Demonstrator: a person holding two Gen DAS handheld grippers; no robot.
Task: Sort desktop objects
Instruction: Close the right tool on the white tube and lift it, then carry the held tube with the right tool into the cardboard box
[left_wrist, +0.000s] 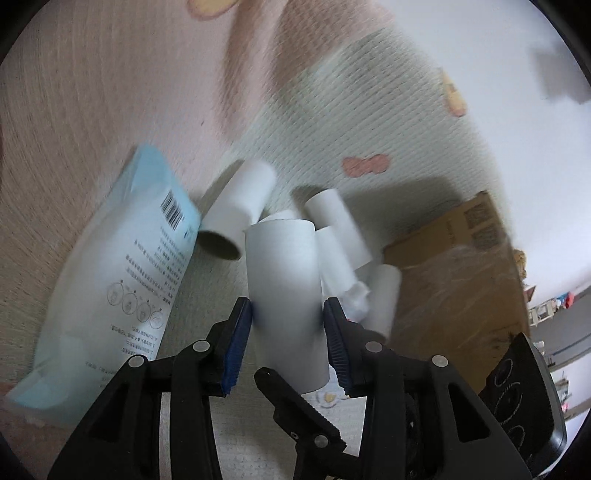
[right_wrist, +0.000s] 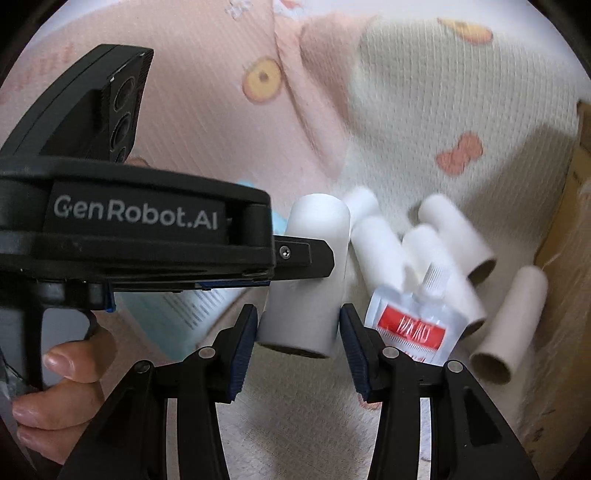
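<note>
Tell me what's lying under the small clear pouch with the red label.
The small clear pouch with the red label lies on white cardboard tubes, its nozzle pointing up over one of them. Whether anything else sits beneath it cannot be seen; the pouch and the right jaws cover that spot.

A white paper tube (left_wrist: 284, 291) stands nearly upright at the centre of the left wrist view, its lower end open. Behind it, right of centre, more white tubes (left_wrist: 341, 225) lie loosely piled, pointing different ways; one tube at its left (left_wrist: 236, 214) shows a brown cardboard bore. A pale blue packet (left_wrist: 122, 273) with a barcode lies flat at the left. In the right wrist view a small clear pouch with a red label (right_wrist: 413, 325) leans on the tubes, lower right.
</note>
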